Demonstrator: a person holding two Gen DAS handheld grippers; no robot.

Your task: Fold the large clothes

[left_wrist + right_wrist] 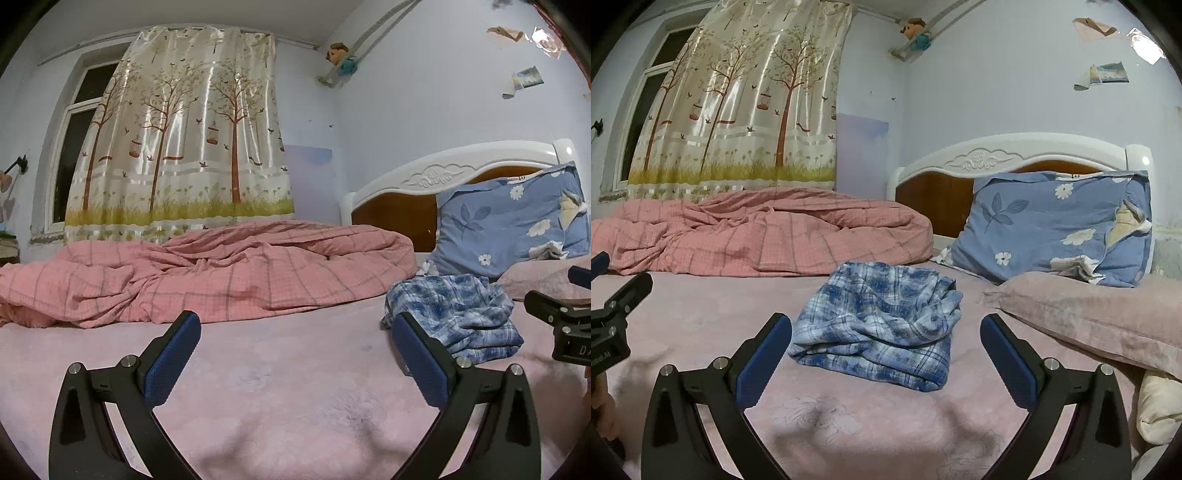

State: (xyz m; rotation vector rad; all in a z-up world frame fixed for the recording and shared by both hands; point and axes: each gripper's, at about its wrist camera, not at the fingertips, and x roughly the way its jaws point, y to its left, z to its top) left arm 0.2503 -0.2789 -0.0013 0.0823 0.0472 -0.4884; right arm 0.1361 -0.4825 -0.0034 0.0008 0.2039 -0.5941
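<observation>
A blue-and-white plaid garment point(882, 321) lies folded into a thick bundle on the pink bed sheet point(701, 317), just beyond my right gripper point(886, 332). That gripper is open, its blue pads apart with nothing between them. In the left wrist view the same garment point(454, 314) sits to the right, behind the right finger. My left gripper point(295, 332) is open above bare pink sheet point(288, 387). The other gripper's black body point(561, 325) shows at the right edge.
A rumpled pink checked quilt point(768, 232) lies across the far side of the bed. A blue flowered pillow point(1060, 225) leans on the white headboard point(990, 155), with a pink pillow point(1100, 317) in front. A tree-print curtain point(184, 140) hangs over the window.
</observation>
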